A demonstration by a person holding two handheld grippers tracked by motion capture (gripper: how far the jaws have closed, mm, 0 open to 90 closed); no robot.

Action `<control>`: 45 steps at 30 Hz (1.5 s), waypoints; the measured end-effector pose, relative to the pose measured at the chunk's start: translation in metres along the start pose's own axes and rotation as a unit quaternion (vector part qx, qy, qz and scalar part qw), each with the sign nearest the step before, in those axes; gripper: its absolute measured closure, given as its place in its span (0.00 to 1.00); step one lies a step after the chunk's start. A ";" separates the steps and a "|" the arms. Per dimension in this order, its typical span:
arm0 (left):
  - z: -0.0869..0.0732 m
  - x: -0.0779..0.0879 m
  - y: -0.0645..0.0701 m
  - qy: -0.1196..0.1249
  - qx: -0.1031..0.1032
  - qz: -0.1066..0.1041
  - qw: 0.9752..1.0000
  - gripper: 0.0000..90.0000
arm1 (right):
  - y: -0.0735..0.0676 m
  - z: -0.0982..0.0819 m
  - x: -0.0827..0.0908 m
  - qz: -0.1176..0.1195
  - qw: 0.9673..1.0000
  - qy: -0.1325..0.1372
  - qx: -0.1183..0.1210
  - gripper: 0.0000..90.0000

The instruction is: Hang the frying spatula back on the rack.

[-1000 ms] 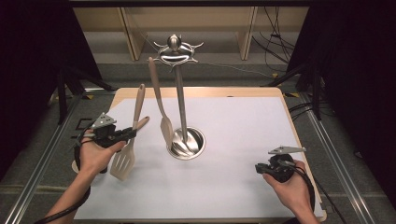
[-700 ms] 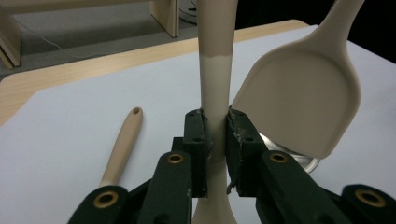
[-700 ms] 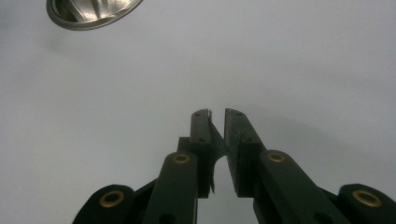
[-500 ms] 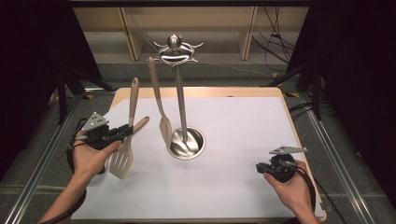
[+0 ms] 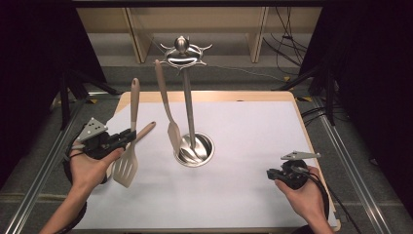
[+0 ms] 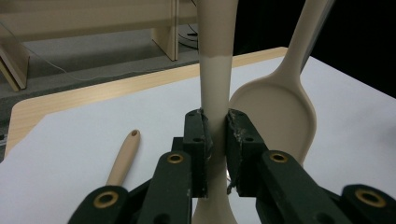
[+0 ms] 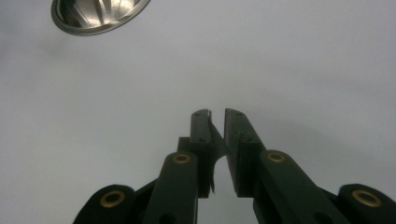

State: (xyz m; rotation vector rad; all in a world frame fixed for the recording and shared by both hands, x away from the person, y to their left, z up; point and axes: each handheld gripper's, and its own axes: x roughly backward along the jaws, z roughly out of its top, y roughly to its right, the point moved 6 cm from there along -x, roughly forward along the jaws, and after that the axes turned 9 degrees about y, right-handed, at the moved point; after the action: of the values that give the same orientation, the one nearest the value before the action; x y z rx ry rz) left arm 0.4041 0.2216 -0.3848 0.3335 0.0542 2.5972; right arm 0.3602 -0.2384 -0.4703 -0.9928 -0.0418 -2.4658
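Slotted turner clamped by neck in left gripper, upright above mat near stand. Risk: blade swings, knocks hanging spoon. Right gripper idle, jaws nearly together, seemingly empty.

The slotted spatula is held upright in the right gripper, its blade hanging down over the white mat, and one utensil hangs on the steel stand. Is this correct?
Not quite: the left gripper holds the slotted spatula, as the high view shows. The rest is right: the blade hangs down over the white mat, and one utensil hangs on the steel stand. The right gripper holds nothing.
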 end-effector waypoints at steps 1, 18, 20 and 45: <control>0.001 0.001 0.003 0.009 -0.001 -0.001 1.000 0.87 | 0.002 0.002 -0.003 0.004 1.000 0.012 0.011 0.91; 0.017 0.017 0.019 0.046 -0.019 -0.003 0.999 0.87 | 0.001 0.003 -0.002 0.003 1.000 0.017 0.016 0.91; 0.017 0.018 0.020 0.047 -0.020 -0.003 0.999 0.87 | 0.001 0.003 -0.001 -0.004 1.000 0.015 0.015 0.91; 0.032 0.026 0.070 0.083 -0.039 -0.043 0.995 0.87 | -0.001 0.004 -0.001 -0.003 1.000 0.014 0.019 0.91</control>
State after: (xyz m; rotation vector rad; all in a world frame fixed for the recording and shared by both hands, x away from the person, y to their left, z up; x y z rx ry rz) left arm 0.3561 0.1736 -0.3407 0.0858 0.0237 2.5283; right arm 0.3628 -0.2361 -0.4674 -0.9431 -0.0808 -2.4742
